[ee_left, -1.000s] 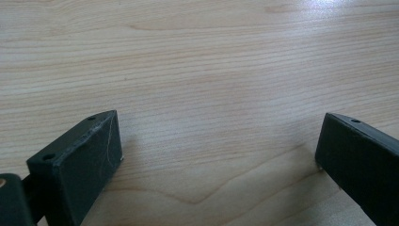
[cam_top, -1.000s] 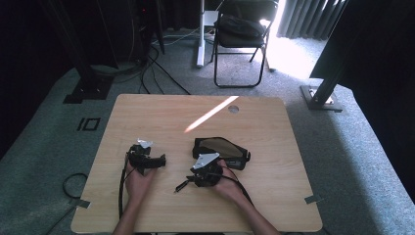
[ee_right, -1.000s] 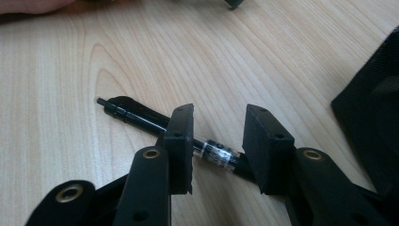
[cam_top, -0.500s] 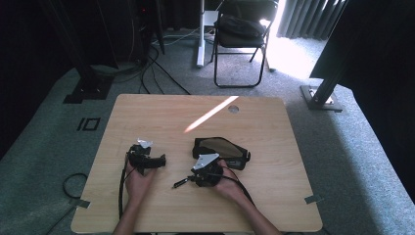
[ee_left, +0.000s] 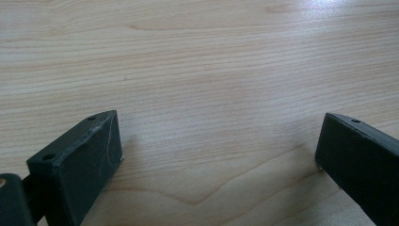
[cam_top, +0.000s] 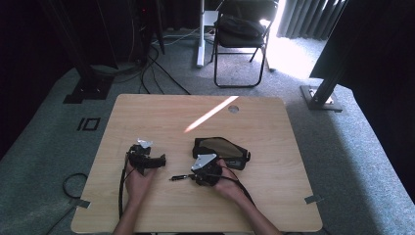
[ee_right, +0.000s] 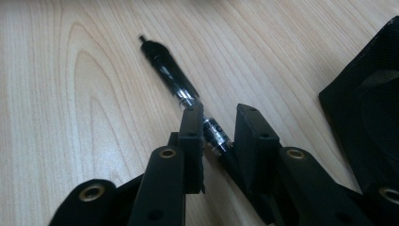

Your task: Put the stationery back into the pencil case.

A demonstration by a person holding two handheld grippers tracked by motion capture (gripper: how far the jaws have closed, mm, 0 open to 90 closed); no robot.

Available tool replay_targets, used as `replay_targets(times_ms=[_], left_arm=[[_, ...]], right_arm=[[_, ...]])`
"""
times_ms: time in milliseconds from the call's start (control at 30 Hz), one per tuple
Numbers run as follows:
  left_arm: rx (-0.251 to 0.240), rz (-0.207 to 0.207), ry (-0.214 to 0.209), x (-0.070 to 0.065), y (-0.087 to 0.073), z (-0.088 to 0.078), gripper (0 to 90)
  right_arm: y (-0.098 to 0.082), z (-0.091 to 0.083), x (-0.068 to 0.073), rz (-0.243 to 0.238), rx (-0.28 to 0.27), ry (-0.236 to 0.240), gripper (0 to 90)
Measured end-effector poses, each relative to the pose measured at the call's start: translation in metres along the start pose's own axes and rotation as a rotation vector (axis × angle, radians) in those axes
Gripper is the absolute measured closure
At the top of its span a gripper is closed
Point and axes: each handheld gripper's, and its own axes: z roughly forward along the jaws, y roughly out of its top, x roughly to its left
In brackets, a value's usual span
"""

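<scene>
A black pen [ee_right: 169, 75] lies flat on the wooden table [cam_top: 274, 196], its tip pointing left in the high view [cam_top: 178, 177]. My right gripper [ee_right: 216, 115] straddles its rear part. Its jaws have just been closing; one pad touches the barrel and a sliver of wood still shows beside the other. In the high view the right gripper [cam_top: 192, 177] sits just in front of a black mesh pouch [cam_top: 222, 147]. My left gripper [ee_left: 221, 136] rests wide open over bare wood, with nothing between its jaws, left of the pen [cam_top: 159, 160].
The black pouch's edge [ee_right: 371, 94] lies close to the right gripper's far side. A sunlit streak [cam_top: 210, 113] crosses the tabletop. Beyond the table stand a folding chair [cam_top: 240, 34] and floor cables [cam_top: 156, 63].
The pen's free end has shifted slightly up the picture beside the right gripper. Both hands have kept their places.
</scene>
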Motion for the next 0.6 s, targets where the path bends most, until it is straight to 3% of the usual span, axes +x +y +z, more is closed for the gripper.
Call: replay_targets(times_ms=[167,600], left_arm=[[0.0,0.0,0.0,0.0,0.0,0.0,1.2],[0.0,0.0,0.0,0.0,0.0,0.0,1.2]], right_arm=[[0.0,-0.0002,0.0043,-0.015,0.024,0.0,79.0],[0.0094,0.008,0.0059,-0.005,0.003,0.008,75.7]])
